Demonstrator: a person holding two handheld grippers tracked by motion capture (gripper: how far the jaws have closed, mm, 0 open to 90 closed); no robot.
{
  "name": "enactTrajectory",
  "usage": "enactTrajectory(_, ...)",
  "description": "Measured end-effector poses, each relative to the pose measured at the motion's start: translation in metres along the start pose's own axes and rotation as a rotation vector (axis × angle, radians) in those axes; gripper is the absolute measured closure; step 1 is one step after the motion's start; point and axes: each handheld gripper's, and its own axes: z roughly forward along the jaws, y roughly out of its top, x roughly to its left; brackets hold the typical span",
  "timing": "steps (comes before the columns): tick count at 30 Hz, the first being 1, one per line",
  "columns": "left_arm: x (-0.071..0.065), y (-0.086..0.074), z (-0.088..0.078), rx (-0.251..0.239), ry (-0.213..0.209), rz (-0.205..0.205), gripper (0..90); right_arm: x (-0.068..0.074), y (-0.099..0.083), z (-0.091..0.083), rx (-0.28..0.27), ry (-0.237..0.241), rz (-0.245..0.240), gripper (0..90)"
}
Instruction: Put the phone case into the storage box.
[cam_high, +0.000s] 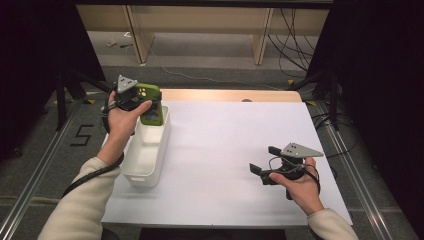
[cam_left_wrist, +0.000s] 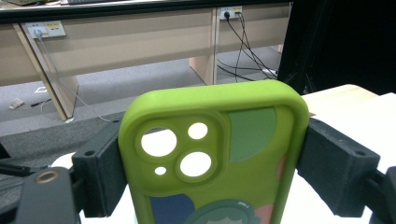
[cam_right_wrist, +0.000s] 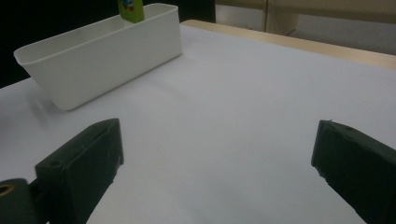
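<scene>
My left gripper (cam_high: 148, 102) is shut on a green phone case (cam_high: 151, 106), held upright over the far end of a white rectangular bin (cam_high: 150, 152). In the left gripper view the phone case (cam_left_wrist: 215, 154) stands between both black jaws, its camera cut-outs facing the camera. My right gripper (cam_high: 265, 160) hovers low over the white table (cam_high: 225, 150) at the right, open, with nothing between its fingers (cam_right_wrist: 79, 163). From the right gripper view the bin (cam_right_wrist: 98, 53) lies ahead to the left, with the bottom of the phone case (cam_right_wrist: 130, 10) above its far end.
The bin lies along the table's left edge. A strip of bare wood (cam_high: 230, 95) runs along the table's far edge. Beyond it are desk legs and loose cables (cam_high: 290, 35) on the floor. Dark frames stand at both sides.
</scene>
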Motion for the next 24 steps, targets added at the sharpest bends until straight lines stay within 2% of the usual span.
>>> enactTrajectory(24,0.002,0.004,0.011,0.005,-0.006,0.0,16.3,0.0,0.0,0.0,0.0,-0.002,0.001,3.1)
